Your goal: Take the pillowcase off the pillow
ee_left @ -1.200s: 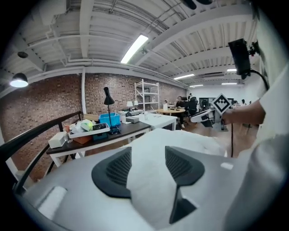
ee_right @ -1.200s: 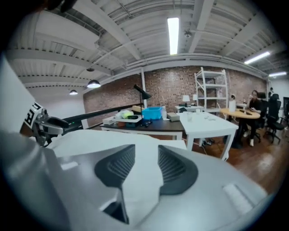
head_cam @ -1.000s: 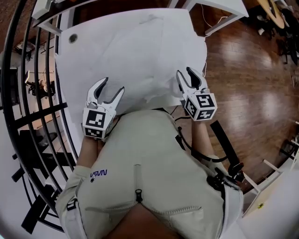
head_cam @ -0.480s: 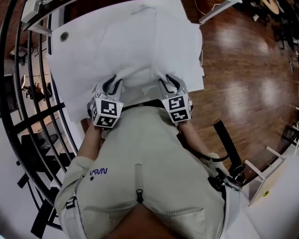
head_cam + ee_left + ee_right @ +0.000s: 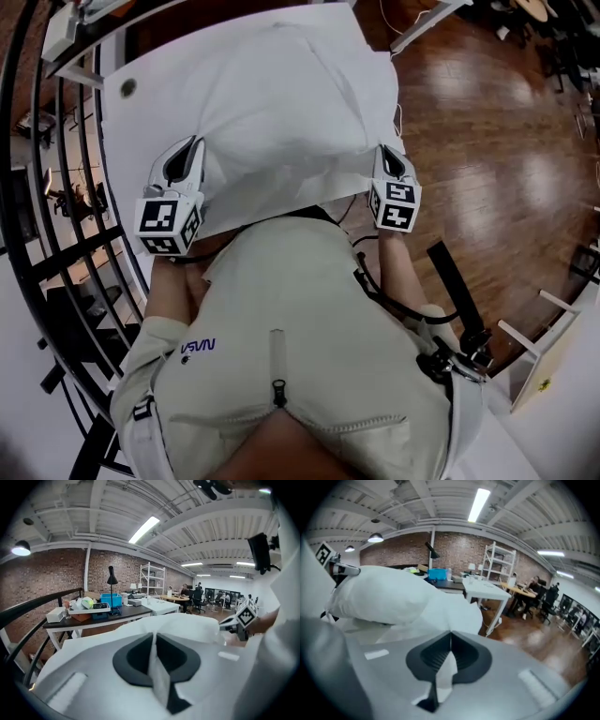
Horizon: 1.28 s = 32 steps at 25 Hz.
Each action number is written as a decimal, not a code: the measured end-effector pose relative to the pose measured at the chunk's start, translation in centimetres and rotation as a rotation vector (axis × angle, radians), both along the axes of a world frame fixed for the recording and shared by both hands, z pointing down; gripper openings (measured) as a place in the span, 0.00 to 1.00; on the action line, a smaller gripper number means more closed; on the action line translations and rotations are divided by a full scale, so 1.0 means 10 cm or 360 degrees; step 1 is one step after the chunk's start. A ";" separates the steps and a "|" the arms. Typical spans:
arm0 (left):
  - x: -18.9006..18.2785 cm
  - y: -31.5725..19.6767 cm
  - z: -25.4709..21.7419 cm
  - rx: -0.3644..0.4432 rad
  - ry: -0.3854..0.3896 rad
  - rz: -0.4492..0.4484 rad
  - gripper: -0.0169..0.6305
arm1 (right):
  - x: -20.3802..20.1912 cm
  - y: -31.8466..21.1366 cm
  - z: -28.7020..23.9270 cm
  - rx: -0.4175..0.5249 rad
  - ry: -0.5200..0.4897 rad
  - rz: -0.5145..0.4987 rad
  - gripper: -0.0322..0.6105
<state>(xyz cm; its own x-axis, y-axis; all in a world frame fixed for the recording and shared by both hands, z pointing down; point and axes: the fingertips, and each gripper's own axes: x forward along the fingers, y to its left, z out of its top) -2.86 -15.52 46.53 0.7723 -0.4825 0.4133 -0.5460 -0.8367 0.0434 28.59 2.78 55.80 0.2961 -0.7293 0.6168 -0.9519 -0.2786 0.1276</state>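
Note:
A white pillow in its white pillowcase [image 5: 272, 103] lies on the white table [image 5: 127, 141] in the head view. My left gripper [image 5: 187, 152] is at the near left of the pillowcase's edge. Its jaws have just been closing, and in the left gripper view a fold of white cloth [image 5: 157, 672] is pinched between them. My right gripper [image 5: 387, 157] is at the near right corner, shut on another fold of the pillowcase [image 5: 445, 665]. The case's near edge is stretched between the two grippers. The pillow bulges up behind them [image 5: 379, 595].
A black railing [image 5: 56, 216] curves along the left of the table. Wooden floor [image 5: 497, 150] lies to the right. Beyond the pillow stand a dark desk with a blue box [image 5: 110, 601], a white table [image 5: 487, 590] and white shelving [image 5: 152, 581]. The person's beige jacket [image 5: 300, 337] fills the near foreground.
Both grippers stood open at the near edge, came together at the middle, then moved apart to the pillowcase's two near corners and closed on cloth. The pillow now bulges higher.

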 end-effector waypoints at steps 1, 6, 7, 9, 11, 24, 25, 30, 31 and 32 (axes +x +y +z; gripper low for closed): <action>-0.05 -0.03 -0.01 -0.0009 0.0014 -0.0022 0.07 | 0.08 0.07 0.15 -0.0055 -0.0028 0.0031 0.06; -0.04 -0.09 0.07 -0.0037 0.0029 -0.0014 0.07 | -0.10 0.25 1.11 -0.0486 -0.0213 -0.0187 0.06; -0.03 -0.06 0.08 -0.0051 0.0034 0.0003 0.07 | -0.20 0.28 1.24 -0.0542 -0.0250 -0.0240 0.06; 0.00 0.00 0.11 -0.0084 0.0023 0.0052 0.07 | -0.29 0.29 1.33 -0.0566 -0.0310 -0.0271 0.06; 0.05 0.03 0.20 -0.0125 0.0003 0.0095 0.07 | -0.26 0.26 1.31 -0.0540 -0.0382 -0.0267 0.06; 0.31 -0.04 -0.12 -0.0017 -0.0075 0.0263 0.62 | 0.00 -0.25 0.32 -0.0068 -0.0451 -0.0303 0.16; 0.38 -0.08 0.07 -0.0077 -0.0184 0.0304 0.62 | 0.06 -0.32 0.35 -0.0078 -0.0433 -0.0286 0.16; 0.62 0.05 0.87 -0.0312 -0.0676 0.0534 0.50 | 0.36 -0.54 0.69 -0.0252 -0.0406 -0.0115 0.16; 0.64 0.08 0.88 -0.0307 -0.0664 0.0558 0.39 | 0.36 -0.56 0.77 -0.0291 -0.0413 -0.0114 0.16; 0.66 0.09 0.83 -0.0275 -0.0607 0.0577 0.27 | 0.35 -0.59 0.85 -0.0327 -0.0416 -0.0126 0.16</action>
<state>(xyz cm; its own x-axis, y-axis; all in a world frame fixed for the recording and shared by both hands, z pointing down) 3.76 -14.58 54.86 0.6562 -0.1140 0.7459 -0.2283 -0.9722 0.0522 32.11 -3.08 64.28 0.0558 -0.5963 0.8008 -0.9774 -0.1963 -0.0781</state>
